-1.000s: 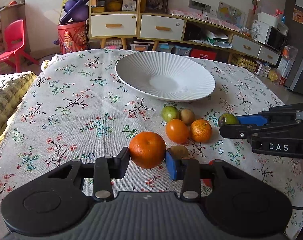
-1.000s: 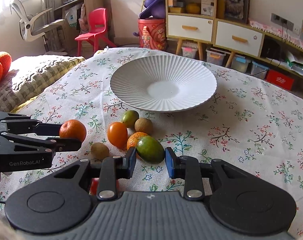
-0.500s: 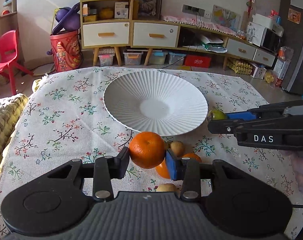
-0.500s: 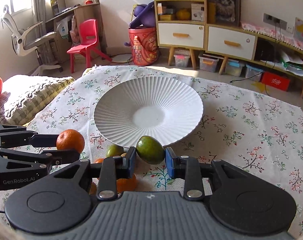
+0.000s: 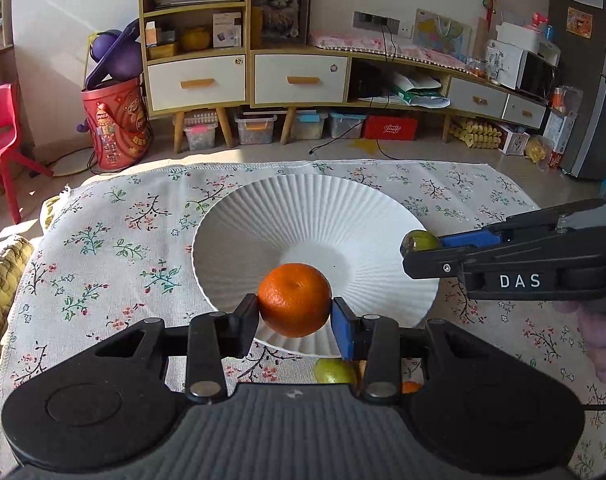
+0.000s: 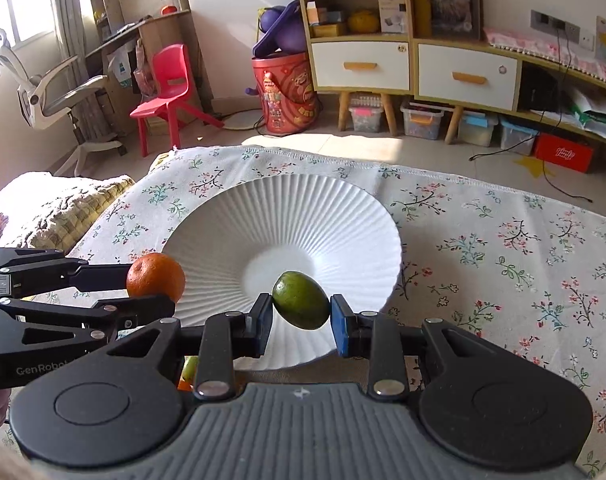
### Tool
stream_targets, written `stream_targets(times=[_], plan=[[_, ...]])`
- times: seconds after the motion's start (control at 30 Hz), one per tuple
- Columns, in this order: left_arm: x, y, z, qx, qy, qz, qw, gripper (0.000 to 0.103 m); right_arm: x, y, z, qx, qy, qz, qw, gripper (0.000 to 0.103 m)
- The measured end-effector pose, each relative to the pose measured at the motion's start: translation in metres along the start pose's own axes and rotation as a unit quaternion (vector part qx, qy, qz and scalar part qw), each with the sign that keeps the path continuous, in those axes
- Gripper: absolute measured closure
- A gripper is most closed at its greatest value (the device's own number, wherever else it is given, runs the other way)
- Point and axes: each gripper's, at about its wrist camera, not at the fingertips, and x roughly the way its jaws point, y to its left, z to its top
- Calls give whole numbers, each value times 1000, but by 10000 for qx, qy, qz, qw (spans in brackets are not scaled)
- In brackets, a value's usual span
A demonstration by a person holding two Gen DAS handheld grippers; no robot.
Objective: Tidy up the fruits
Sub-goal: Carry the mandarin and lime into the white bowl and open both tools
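Left wrist view: left gripper (image 5: 294,312) fingers pinch an orange (image 5: 294,300) over the near rim of the white ribbed plate (image 5: 315,216). Below the fingers, the gripper body half hides a green fruit (image 5: 333,371) and an orange sliver on the floral worktop (image 5: 103,240). Right gripper (image 6: 301,318) fingers clamp a green lime (image 6: 301,300) above the plate; it reads "DAS". The left gripper's side lettering, cut off, reads "GenRobot".

orange (image 5: 294,299): bright orange, dimpled skin
green fruit (image 6: 301,306): plain green
plate (image 5: 367,216): white, fine ribs fanning out from the middle
tablecloth (image 5: 115,240): pale beige with small red and green flower sprigs
left gripper (image 5: 294,322): black, one blue pad
right gripper (image 6: 301,322): black, blue pads
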Motion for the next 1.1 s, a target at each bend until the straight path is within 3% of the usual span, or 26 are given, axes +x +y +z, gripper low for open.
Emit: stream_targets(times=[0.53, 1.0, 1.1], plan=[[43, 7, 10, 37, 165, -6, 9999, 78, 33, -8, 11, -380, 172, -15, 9991, 75], [47, 3, 12, 104, 129, -24, 9999, 76, 35, -12, 12, -379, 140, 113, 9991, 74], [42, 2, 13, 128, 101, -18, 9999, 70, 30, -11, 12, -377, 104, 121, 9992, 68]])
